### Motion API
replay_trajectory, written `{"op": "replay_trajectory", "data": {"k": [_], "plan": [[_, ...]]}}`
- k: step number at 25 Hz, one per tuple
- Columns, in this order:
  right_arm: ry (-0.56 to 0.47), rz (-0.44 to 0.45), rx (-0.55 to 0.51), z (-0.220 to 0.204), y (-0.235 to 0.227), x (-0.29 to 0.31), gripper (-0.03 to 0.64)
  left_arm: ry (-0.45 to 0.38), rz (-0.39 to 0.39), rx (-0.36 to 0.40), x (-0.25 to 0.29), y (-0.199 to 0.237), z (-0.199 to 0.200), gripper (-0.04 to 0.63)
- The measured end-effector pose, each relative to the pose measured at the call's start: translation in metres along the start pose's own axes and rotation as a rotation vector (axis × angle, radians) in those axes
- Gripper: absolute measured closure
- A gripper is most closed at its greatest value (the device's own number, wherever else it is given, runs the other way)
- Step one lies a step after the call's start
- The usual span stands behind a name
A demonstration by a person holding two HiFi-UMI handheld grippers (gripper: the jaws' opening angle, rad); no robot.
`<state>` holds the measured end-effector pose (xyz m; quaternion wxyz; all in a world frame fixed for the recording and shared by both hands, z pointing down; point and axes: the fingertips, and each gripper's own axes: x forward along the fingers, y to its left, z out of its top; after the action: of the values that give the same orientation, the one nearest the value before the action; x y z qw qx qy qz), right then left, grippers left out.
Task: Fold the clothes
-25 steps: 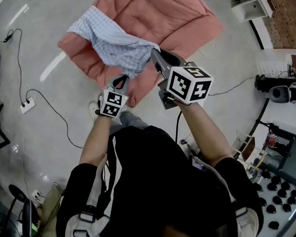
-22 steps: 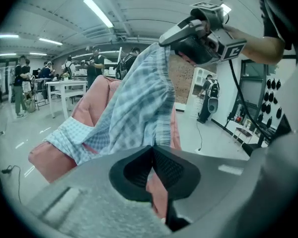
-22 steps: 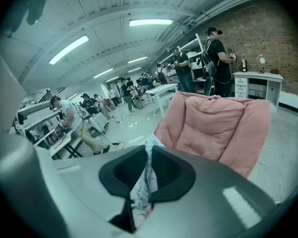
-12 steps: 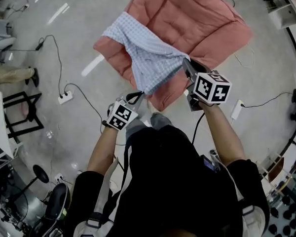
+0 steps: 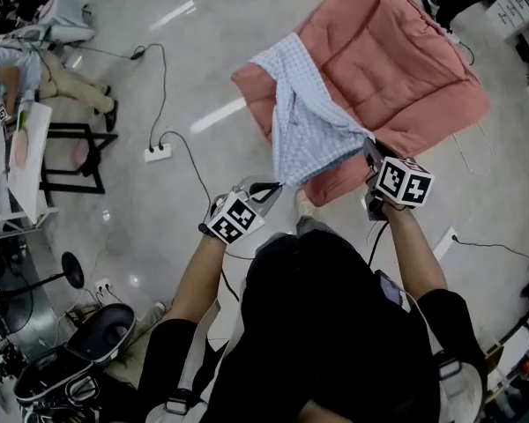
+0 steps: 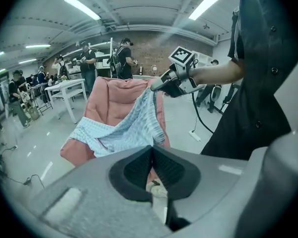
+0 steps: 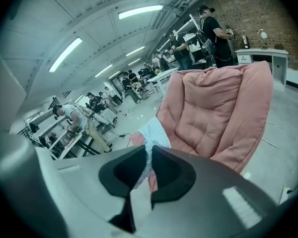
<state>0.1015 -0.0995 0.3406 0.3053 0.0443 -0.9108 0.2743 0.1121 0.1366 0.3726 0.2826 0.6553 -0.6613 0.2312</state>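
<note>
left tool and right tool both clamp the checked garment, draped on pink cushion; no fold yet.

Right gripper, jaws tight on blue checked cloth; pink quilted pad just behind; people beyond

Big open lab/workshop hall, not a home. Bare polished grey floor with loose cables and a power strip lying on it. Exposed ceiling with long strip lights, brick wall at the far end. Rows of white tables with several people standing and working at them, more at benches down the hall. Black stand and a desk chair at the side.
</note>
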Motion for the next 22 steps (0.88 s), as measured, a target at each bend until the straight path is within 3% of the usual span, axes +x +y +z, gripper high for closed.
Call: {"op": "replay_trajectory", "data": {"k": [6,12,22], "plan": [[-0.035,-0.019,-0.053,-0.001,0.009,-0.023,0.574,-0.005,0.025,0.012,-0.014,-0.016,0.002,0.586],[-0.126,0.018,-0.066,-0.009,0.008,-0.074,0.574,-0.022,0.054,0.048,-0.027,-0.057,0.015,0.586],[-0.195,0.052,-0.080,-0.034,-0.024,-0.105,0.573,0.053,0.037,0.095,-0.002,-0.104,0.007,0.586]]}}
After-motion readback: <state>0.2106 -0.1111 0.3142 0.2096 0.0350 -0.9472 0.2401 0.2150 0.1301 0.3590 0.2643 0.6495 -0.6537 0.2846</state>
